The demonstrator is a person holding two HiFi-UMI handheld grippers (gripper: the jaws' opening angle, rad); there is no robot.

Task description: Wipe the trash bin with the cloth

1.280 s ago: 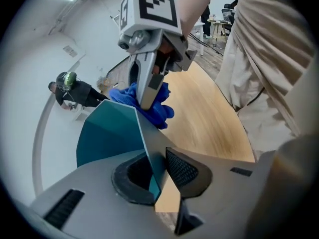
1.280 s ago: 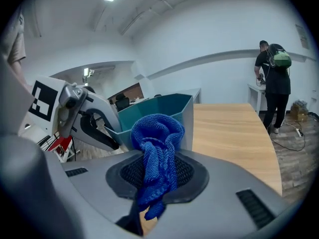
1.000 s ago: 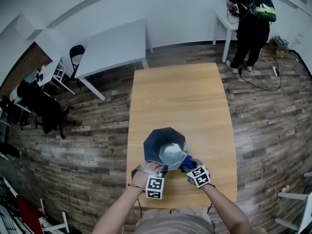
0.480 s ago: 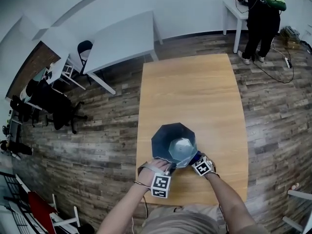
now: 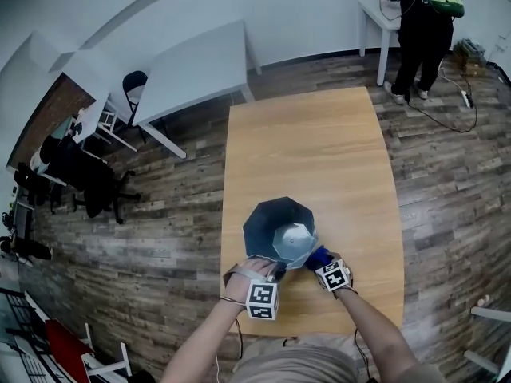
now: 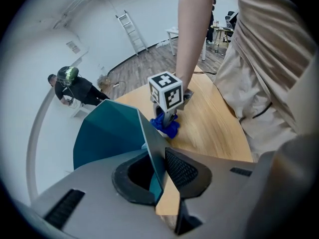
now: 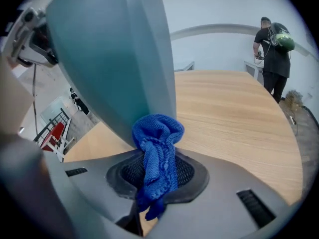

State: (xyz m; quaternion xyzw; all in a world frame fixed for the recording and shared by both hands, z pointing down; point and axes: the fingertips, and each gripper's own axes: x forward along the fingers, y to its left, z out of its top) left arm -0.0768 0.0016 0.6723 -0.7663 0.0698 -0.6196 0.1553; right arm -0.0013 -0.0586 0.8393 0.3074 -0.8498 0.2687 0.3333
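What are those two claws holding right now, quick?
Left gripper: closed on the trash bin wall.
Right gripper: closed on the blue cloth.

Head view: steeply down from high above both pairs of jaws. Views on the left gripper [image 6: 160,176] and right gripper [image 7: 158,178]: along own jaws, tight against the bin [image 6: 107,133]. Shared across all 3: bin, table [image 5: 307,150].
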